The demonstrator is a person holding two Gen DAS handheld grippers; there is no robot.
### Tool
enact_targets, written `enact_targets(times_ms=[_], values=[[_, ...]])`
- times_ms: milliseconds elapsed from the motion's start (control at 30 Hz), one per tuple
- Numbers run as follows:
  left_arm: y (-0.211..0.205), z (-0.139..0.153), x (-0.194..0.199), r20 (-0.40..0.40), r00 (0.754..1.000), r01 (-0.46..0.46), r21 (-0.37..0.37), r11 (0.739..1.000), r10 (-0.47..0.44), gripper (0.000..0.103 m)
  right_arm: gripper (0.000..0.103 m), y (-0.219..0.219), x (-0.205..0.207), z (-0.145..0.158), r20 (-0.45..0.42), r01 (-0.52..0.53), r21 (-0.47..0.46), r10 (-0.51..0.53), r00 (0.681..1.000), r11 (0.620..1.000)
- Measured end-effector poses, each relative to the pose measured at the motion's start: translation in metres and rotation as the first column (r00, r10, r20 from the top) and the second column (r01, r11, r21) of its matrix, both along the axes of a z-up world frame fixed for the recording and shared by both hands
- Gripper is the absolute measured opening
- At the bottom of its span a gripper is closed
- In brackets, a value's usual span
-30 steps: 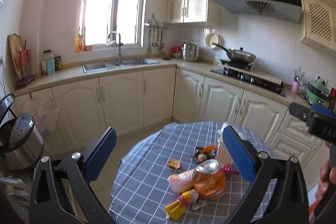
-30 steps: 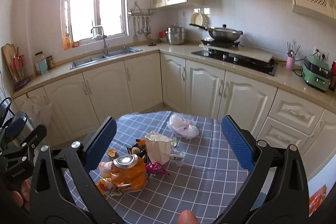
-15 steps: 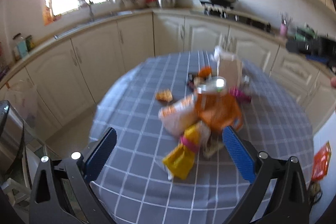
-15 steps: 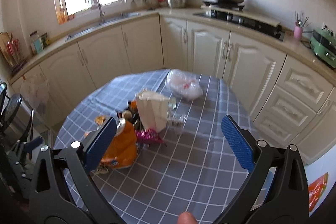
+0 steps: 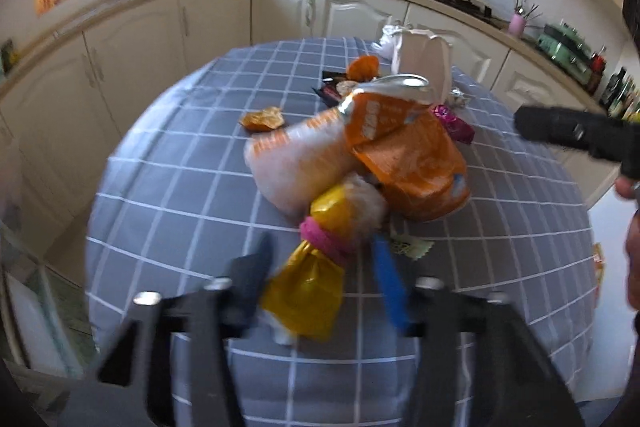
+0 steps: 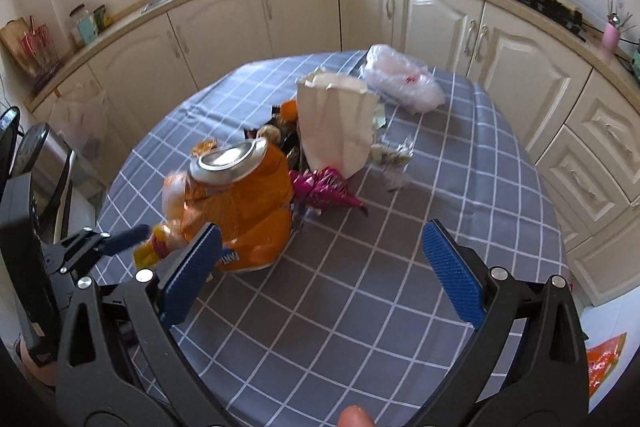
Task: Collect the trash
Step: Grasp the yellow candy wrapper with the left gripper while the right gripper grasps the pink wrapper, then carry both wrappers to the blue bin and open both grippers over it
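A heap of trash lies on the round table with the grey checked cloth [image 6: 400, 227]: a crushed orange can [image 6: 240, 211] [image 5: 404, 147], a white paper bag [image 6: 336, 123], a pink foil wrapper [image 6: 320, 187] and a clear plastic bag [image 6: 400, 79]. At the near end of the heap lies a yellow wrapper with a pink band [image 5: 308, 287]. My left gripper [image 5: 320, 271] straddles it, jaws closing, with a gap still on the right side. One of its blue fingers [image 6: 124, 237] shows beside the wrapper. My right gripper [image 6: 320, 267] hangs open over bare cloth, just right of the can.
An orange scrap [image 5: 262, 119] and a crumpled clear wrapper [image 6: 394, 163] lie apart from the heap. A metal bin [image 6: 44, 163] stands left of the table. Cream cabinets [image 6: 440, 27] ring the far side. An orange packet [image 6: 604, 355] lies on the floor at right.
Both grippers have come down and tilted toward the table. The left jaws have narrowed from wide open around the yellow wrapper. The right jaws stay wide.
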State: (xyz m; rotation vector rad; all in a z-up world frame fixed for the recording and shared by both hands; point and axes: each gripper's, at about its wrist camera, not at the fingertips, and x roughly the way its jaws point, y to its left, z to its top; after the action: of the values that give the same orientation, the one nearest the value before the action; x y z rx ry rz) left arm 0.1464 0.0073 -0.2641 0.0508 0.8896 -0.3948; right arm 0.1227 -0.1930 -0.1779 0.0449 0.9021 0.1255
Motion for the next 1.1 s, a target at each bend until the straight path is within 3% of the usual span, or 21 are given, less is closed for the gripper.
enact_targets(times_ms=[67, 100, 333, 467, 567, 600, 700, 733, 833, 867, 900, 933, 1100], values=[[0.001, -0.001, 0.0, 0.004, 1.0, 0.001, -0.005, 1.0, -0.001, 0.034, 0.098, 0.002, 0.0, -0.004, -0.008, -0.005, -0.004, 0.005, 1.0, 1.0], [0.002, -0.001, 0.0, 0.003, 1.0, 0.001, -0.01, 1.0, -0.001, 0.027, 0.098, 0.001, 0.001, -0.006, -0.008, -0.003, -0.007, 0.003, 1.0, 1.0], [0.016, 0.003, -0.003, -0.001, 0.999, -0.042, -0.044, 0.998, 0.042, 0.027, 0.098, -0.026, 0.036, -0.028, -0.029, 0.091, 0.023, -0.091, 0.995, 0.996], [0.019, 0.007, -0.004, 0.001, 0.998, -0.063, -0.048, 0.997, 0.063, 0.027, 0.094, -0.023, 0.06, -0.042, -0.055, 0.054, 0.016, -0.053, 0.997, 0.998], [0.018, 0.009, -0.003, 0.003, 0.998, -0.07, -0.048, 0.996, 0.07, 0.027, 0.063, -0.023, 0.07, -0.055, -0.095, 0.016, 0.079, -0.009, 0.995, 0.997], [0.016, 0.01, -0.003, 0.005, 0.998, -0.069, -0.048, 0.996, 0.069, 0.027, 0.037, -0.023, 0.072, -0.061, -0.115, 0.009, 0.085, 0.0, 0.993, 0.996], [0.013, 0.014, -0.007, 0.016, 0.997, -0.071, -0.047, 0.996, 0.071, 0.027, 0.018, -0.026, 0.068, -0.065, -0.115, -0.008, 0.127, 0.022, 0.993, 0.992], [0.012, 0.015, -0.007, 0.021, 0.997, -0.072, -0.048, 0.996, 0.073, 0.027, 0.016, -0.03, 0.065, -0.064, -0.109, -0.007, 0.152, 0.024, 0.994, 0.988], [0.009, 0.023, -0.008, 0.039, 0.996, -0.079, -0.047, 0.996, 0.08, 0.027, 0.017, -0.041, 0.057, -0.058, -0.099, 0.015, 0.184, 0.003, 0.995, 0.983], [0.008, 0.026, -0.008, 0.045, 0.996, -0.079, -0.046, 0.996, 0.082, 0.027, 0.028, -0.044, 0.056, -0.056, -0.107, 0.023, 0.196, -0.002, 0.994, 0.98], [0.007, 0.028, -0.009, 0.051, 0.995, -0.082, -0.045, 0.996, 0.084, 0.027, 0.064, -0.048, 0.055, -0.054, -0.104, 0.03, 0.208, -0.009, 0.995, 0.978], [0.006, 0.031, -0.01, 0.057, 0.995, -0.084, -0.045, 0.995, 0.087, 0.027, 0.078, -0.049, 0.054, -0.05, -0.087, 0.036, 0.208, -0.019, 0.996, 0.977], [0.006, 0.041, -0.013, 0.076, 0.992, -0.1, -0.055, 0.993, 0.104, 0.027, 0.078, -0.049, 0.063, -0.044, -0.058, 0.058, 0.274, -0.044, 0.997, 0.96]])
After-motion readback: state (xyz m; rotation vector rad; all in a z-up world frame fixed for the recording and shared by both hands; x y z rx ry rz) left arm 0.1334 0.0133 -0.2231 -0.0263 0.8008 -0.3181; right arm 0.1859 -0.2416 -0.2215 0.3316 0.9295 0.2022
